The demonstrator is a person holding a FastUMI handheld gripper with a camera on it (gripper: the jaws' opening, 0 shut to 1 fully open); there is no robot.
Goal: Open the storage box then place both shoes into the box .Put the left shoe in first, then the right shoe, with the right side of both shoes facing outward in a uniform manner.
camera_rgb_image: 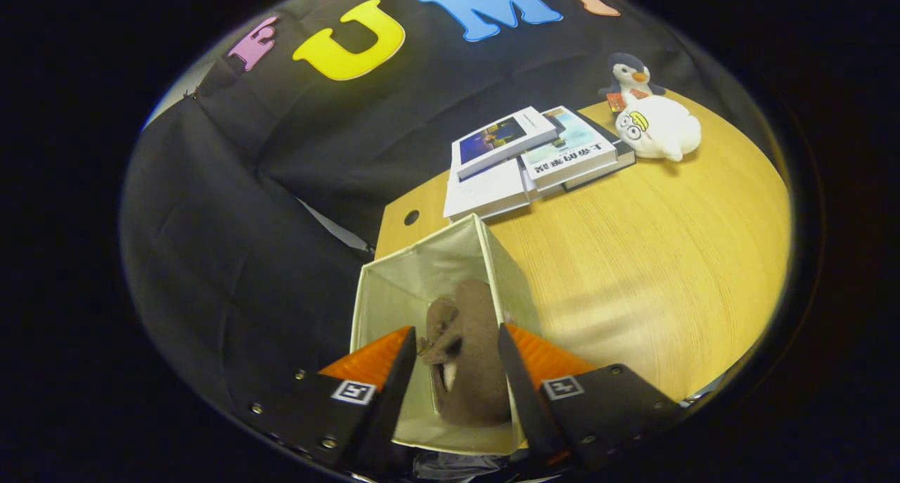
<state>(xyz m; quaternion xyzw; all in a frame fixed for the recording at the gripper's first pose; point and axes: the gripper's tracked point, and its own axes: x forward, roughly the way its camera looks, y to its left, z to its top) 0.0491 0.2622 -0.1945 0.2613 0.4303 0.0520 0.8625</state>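
Open storage box (394,293) on bench (633,272), one brown shoe (467,356) inside.

Box: pale cream fabric, square, top open, interior visible; stands at the near left corner of the wooden bench, against its left edge. Shoe: brown, felt-like upper, stands on end within the box, leaning on the right wall, dark opening turned left with a pale lining showing. It sits between the fingers of the gripper (455,370); contact with either finger cannot be judged.
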